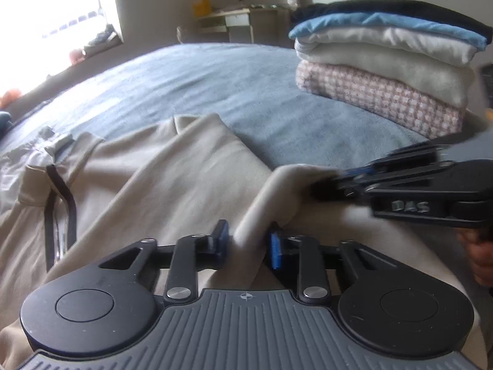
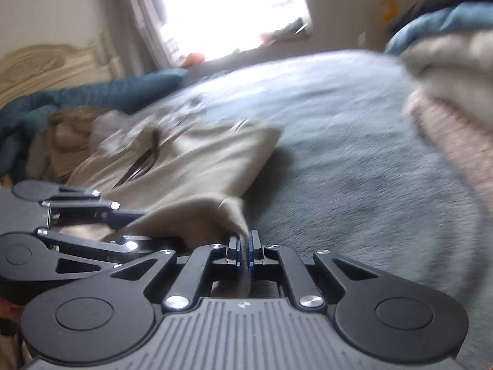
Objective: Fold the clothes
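A beige zip-up garment (image 1: 148, 178) lies spread on the blue bedcover (image 1: 215, 86), its dark zipper (image 1: 58, 203) at the left. My left gripper (image 1: 248, 243) sits low over it. The jaws stand a little apart, with a raised fold of the beige fabric running loosely between the blue pads (image 1: 275, 251). My right gripper (image 1: 323, 185) comes in from the right and is shut on the garment's edge. In the right wrist view its pads (image 2: 254, 251) pinch a corner of the beige garment (image 2: 191, 178), and the left gripper (image 2: 138, 231) lies just to the left.
A stack of folded clothes (image 1: 385, 71) sits on the bed at the far right, blurred in the right wrist view (image 2: 446, 92). A teal blanket (image 2: 92, 92) and a wooden headboard (image 2: 46, 64) are at the left. A person's hand (image 1: 480, 256) holds the right gripper.
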Demonstrator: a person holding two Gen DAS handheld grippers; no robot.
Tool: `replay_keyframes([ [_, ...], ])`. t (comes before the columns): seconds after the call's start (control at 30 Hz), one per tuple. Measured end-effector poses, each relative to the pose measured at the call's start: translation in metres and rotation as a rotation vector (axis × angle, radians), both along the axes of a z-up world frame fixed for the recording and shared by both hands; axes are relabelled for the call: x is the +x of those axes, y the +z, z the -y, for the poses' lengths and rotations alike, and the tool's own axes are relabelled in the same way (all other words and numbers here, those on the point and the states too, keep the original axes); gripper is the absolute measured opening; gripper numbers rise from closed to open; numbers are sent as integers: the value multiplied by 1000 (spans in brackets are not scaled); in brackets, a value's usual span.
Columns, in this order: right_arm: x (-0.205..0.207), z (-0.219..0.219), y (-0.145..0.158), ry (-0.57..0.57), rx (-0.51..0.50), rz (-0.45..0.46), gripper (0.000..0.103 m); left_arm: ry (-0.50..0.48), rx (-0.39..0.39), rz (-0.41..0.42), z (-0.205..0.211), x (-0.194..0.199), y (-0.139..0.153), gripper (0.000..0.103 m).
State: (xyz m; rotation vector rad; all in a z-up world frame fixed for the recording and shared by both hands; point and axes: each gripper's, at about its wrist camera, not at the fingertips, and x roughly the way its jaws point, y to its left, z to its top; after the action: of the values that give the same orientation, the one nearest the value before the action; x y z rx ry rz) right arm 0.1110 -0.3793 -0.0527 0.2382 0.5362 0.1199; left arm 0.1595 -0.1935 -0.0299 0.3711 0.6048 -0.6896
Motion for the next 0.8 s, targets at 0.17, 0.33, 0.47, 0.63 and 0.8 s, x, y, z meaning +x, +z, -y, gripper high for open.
replay_keyframes([
  [0.17, -14, -29, -17, -136, -158, 36, 5, -8, -47, -23, -1, 1, -3, 26],
  [0.33, -8, -25, -19, -94, -194, -1, 12, -33, -49, 12, -5, -8, -1, 30],
  [0.47, -9, -41, -11, 67, -362, 45, 35, -48, -76, 4, -3, -6, 1, 30],
  [0.63, -5, -48, -11, 95, -466, 100, 17, -92, -177, -76, -12, 0, 24, 31],
  [0.8, -13, -31, -14, 33, -363, 127, 7, -43, -306, -197, -21, 49, 60, 44],
])
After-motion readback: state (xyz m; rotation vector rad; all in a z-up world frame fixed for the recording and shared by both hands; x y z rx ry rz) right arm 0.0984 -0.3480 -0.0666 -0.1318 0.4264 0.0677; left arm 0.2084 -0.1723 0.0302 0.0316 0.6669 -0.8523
